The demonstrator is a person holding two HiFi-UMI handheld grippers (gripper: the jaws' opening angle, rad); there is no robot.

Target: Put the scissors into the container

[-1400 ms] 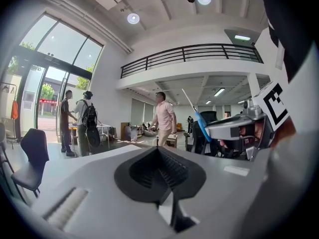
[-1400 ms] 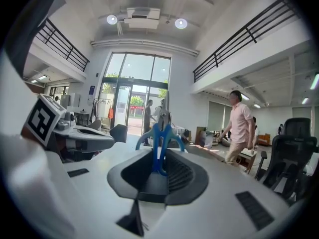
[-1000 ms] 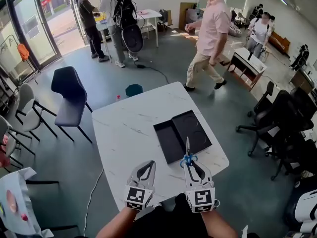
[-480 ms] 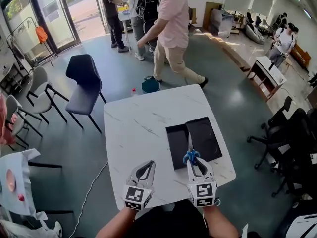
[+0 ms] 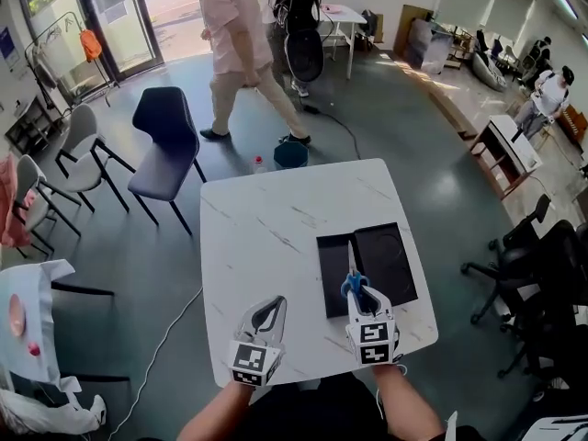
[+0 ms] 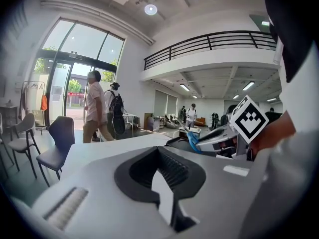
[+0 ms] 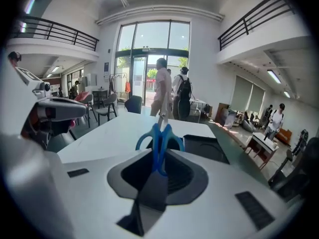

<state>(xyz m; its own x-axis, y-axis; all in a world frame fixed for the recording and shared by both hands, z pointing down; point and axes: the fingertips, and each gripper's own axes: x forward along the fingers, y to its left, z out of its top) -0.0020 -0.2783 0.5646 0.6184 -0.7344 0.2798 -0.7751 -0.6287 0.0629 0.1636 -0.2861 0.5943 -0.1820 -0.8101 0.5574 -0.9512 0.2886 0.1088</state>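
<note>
Blue-handled scissors [image 5: 353, 277] stick out of my right gripper [image 5: 364, 301], which is shut on their handles [image 7: 159, 139]; the blades point away over the black container [image 5: 386, 263]. The container is an open, shallow black box with two halves on the white marble table [image 5: 266, 237]. In the left gripper view the scissors [image 6: 192, 142] and the container [image 6: 177, 142] show at the right. My left gripper [image 5: 266, 316] hovers near the table's front edge, jaws together with nothing between them.
A person in a pink shirt [image 5: 234, 35] walks beyond the table's far side. A dark chair [image 5: 165, 150] stands off the far left corner, office chairs [image 5: 542, 274] at the right, and a teal bucket [image 5: 291, 154] sits on the floor behind the table.
The right gripper keeps its hold on the scissors and has edged forward over the container's near edge. The person in pink has walked from right to left behind the table.
</note>
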